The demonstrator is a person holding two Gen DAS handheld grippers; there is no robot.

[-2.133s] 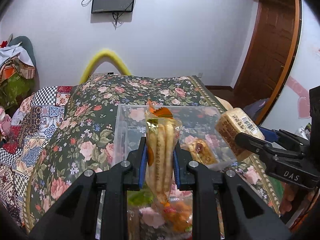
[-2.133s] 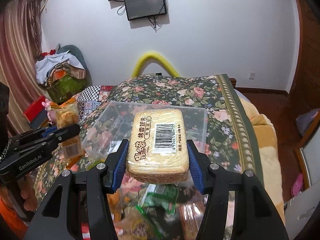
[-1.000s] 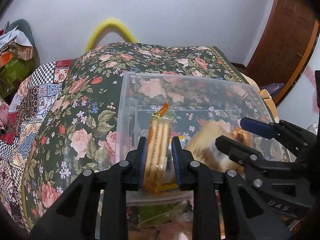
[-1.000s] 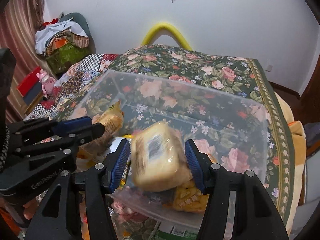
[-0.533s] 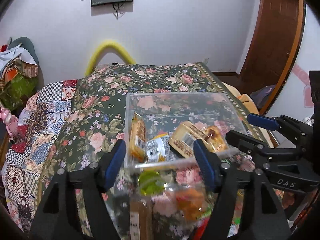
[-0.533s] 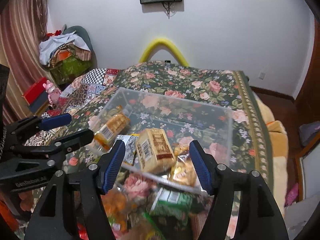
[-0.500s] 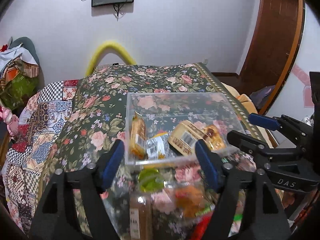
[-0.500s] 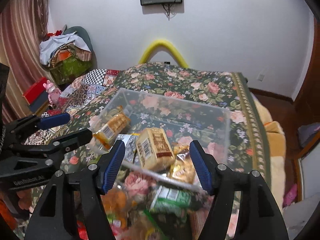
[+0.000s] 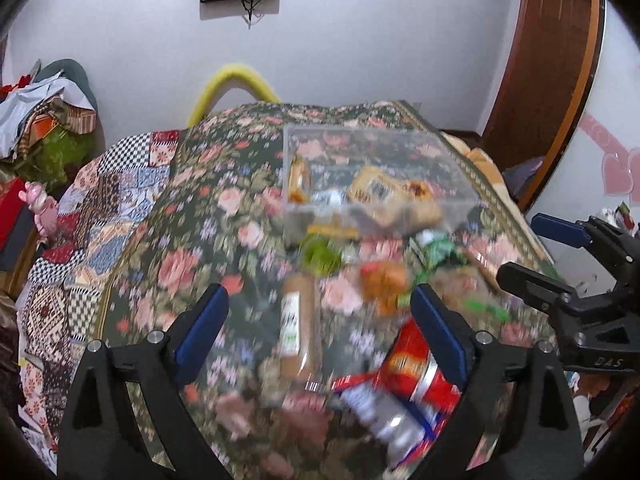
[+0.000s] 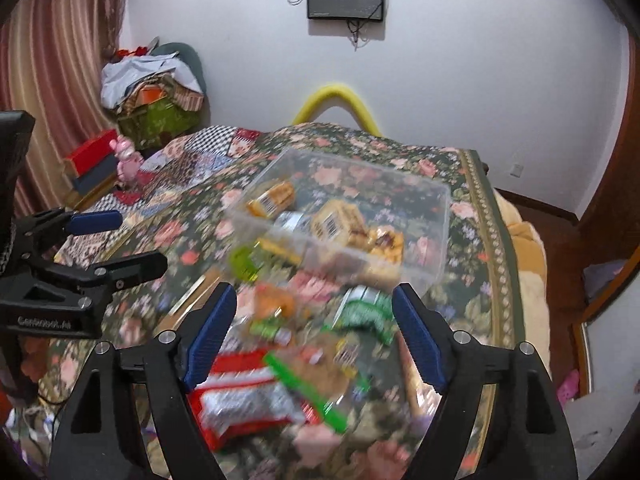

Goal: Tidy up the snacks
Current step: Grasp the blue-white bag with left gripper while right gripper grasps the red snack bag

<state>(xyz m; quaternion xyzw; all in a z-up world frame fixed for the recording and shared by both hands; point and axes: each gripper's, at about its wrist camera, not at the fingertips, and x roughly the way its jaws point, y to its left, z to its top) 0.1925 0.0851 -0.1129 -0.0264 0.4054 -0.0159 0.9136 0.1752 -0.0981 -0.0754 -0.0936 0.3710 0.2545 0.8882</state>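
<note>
Both snacks now dropped in clear bin (image 10: 436, 216), left hand-held gripper (image 9: 320, 316) and right hand-held gripper (image 10: 314, 312) just spread, empty

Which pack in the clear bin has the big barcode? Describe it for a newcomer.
Find the clear plastic bin on the floral bedspread. Mid-bin lies a tan biscuit pack: blocky, with a white barcode label, unlike the slim orange-ended pack leaning at the left wall.

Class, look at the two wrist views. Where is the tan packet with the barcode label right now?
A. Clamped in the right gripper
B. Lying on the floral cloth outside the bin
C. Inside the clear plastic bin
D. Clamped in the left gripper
C: the tan barcode packet lies inside the clear plastic bin among other snacks, and both grippers are open and empty.
</note>
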